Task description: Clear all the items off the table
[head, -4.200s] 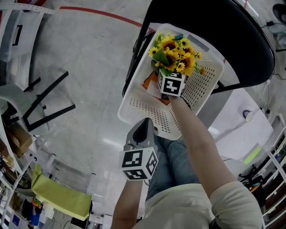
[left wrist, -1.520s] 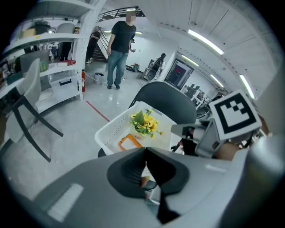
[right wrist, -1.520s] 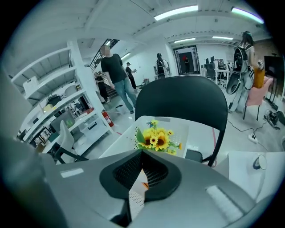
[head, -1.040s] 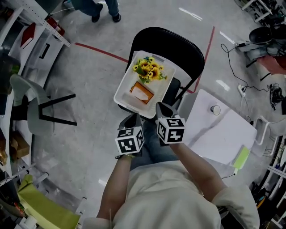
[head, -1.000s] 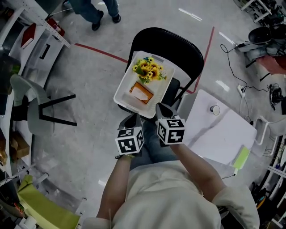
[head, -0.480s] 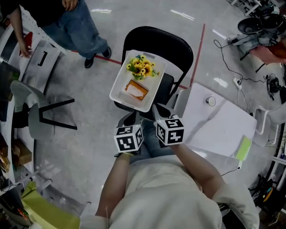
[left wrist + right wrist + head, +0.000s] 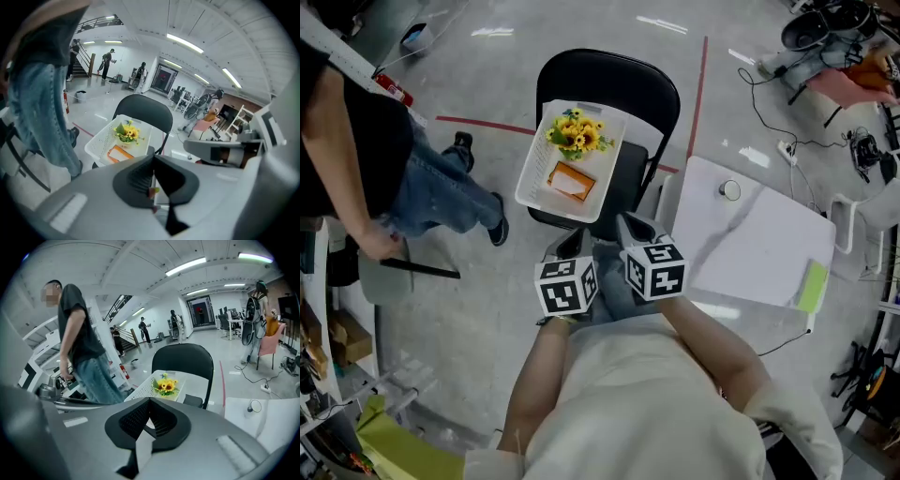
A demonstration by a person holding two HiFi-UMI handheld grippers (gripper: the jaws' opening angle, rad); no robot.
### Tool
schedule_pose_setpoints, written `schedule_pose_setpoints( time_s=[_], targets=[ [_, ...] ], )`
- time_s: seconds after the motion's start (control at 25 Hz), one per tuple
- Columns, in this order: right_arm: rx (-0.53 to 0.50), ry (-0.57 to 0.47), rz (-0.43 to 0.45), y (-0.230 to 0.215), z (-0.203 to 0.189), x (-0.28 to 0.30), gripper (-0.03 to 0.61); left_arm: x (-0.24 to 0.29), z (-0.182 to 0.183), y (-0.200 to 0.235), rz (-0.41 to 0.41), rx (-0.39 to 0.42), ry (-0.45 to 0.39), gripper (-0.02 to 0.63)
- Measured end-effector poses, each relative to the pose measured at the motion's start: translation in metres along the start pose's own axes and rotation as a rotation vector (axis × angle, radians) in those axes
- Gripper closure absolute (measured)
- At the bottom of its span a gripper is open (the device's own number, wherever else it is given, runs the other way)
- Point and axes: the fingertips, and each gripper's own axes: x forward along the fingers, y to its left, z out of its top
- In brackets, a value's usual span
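Note:
A white basket (image 7: 536,178) rests on the seat of a black folding chair (image 7: 614,82). In it lie a bunch of sunflowers (image 7: 577,134) and an orange box (image 7: 570,183). Both also show in the left gripper view, the sunflowers (image 7: 125,132) and the box (image 7: 119,153), and the right gripper view shows the sunflowers (image 7: 166,385). My left gripper (image 7: 576,246) and right gripper (image 7: 630,226) hang side by side on the near side of the chair, apart from the basket. Both are shut and hold nothing. The white table (image 7: 769,253) lies to my right.
On the table sit a small round object (image 7: 729,189) and a yellow-green item (image 7: 812,286) near its far right edge. A person in a black shirt and jeans (image 7: 366,150) stands left of the chair. Cables (image 7: 787,141) trail on the floor at the upper right.
Both grippers have drawn back from the basket, which now looks smaller and further off. The person at the left has walked closer into view.

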Motion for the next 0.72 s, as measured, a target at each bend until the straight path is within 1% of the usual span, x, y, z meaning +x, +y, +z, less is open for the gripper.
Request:
schedule_pose_setpoints(
  time_s=[0.16,0.44,0.72],
  targets=[
    [0.005,-0.017,-0.011,-0.009,-0.003,-0.015,0.580,-0.003,-0.005,-0.017,-0.020,0.023,0.000,0.604],
    [0.048,-0.059,-0.061,-0.028,-0.010,-0.036,0.580,-0.007,-0.018,-0.040,-0.056,0.077,0.017,0.604],
    [0.051,-0.086,-0.069,-0.038,-0.013,-0.061,0.580,-0.013,-0.026,-0.065,-0.089,0.128,0.029,0.603]
  ],
)
